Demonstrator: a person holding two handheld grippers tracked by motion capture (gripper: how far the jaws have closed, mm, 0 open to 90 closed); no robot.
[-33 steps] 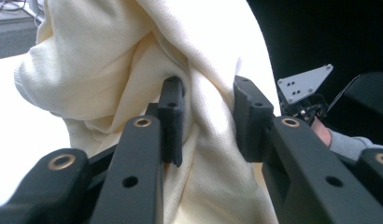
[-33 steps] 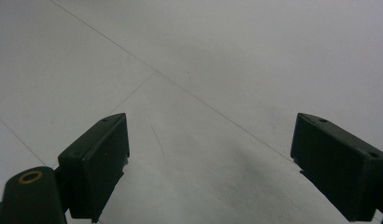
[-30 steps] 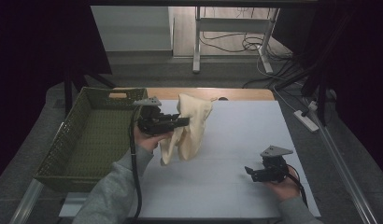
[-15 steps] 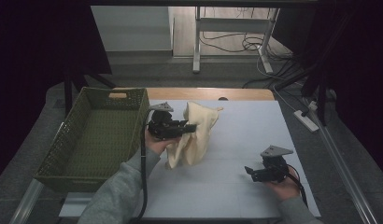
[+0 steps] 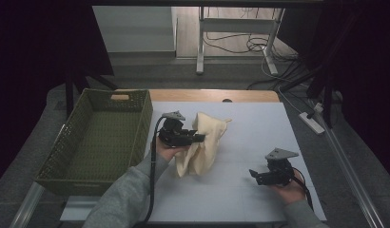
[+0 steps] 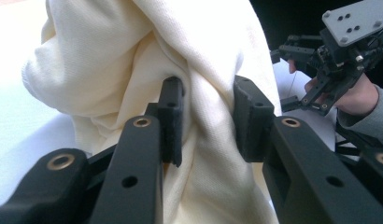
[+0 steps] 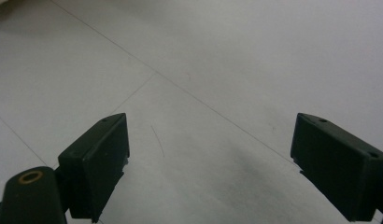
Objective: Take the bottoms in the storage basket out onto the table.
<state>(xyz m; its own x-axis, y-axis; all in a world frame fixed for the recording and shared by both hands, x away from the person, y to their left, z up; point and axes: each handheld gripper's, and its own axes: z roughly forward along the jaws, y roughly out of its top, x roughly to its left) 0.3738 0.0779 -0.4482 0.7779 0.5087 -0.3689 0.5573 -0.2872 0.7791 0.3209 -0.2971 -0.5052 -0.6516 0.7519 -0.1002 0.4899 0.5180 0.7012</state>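
Observation:
A cream cloth (image 5: 205, 145) hangs bunched from my left gripper (image 5: 199, 138), its lower end touching the white table (image 5: 250, 128) near the middle. In the left gripper view both black pads press a thick fold of the cloth (image 6: 133, 56), so my left gripper (image 6: 208, 109) is shut on it. My right gripper (image 5: 254, 175) rests low over the table at the front right, apart from the cloth. Its jaws stand wide open in the right gripper view (image 7: 208, 163), with bare table surface between them.
A green woven basket (image 5: 64, 159) with nothing in it stands along the table's left side, close beside my left hand. Beyond the far table edge are a metal stand leg (image 5: 200, 42) and cables (image 5: 259, 45) on the floor. A power strip (image 5: 311, 122) lies to the right.
My left gripper has carried the cloth down and a little to the right, so its lower end now reaches the table. The right gripper has stayed put.

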